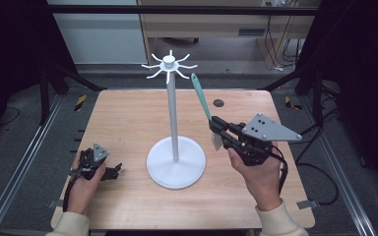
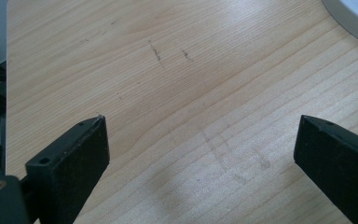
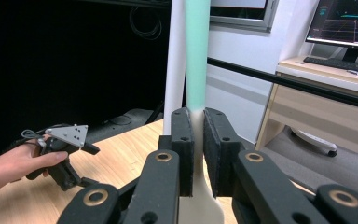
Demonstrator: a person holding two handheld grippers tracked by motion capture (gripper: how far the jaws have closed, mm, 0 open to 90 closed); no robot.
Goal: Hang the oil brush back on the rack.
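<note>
Pale wood counter carries a white hook stand; right claw pinches a light, likely flexible teal spatula near its blade, while left claw rests open

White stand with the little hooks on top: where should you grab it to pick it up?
Best guess: grip the white stand's thin upright pole about halfway up, coming in level from the side. The open left gripper is free and sits on the wooden table to its left. The round base looks too wide and flat for jaws. The right gripper is busy with the green-handled spatula.
</note>
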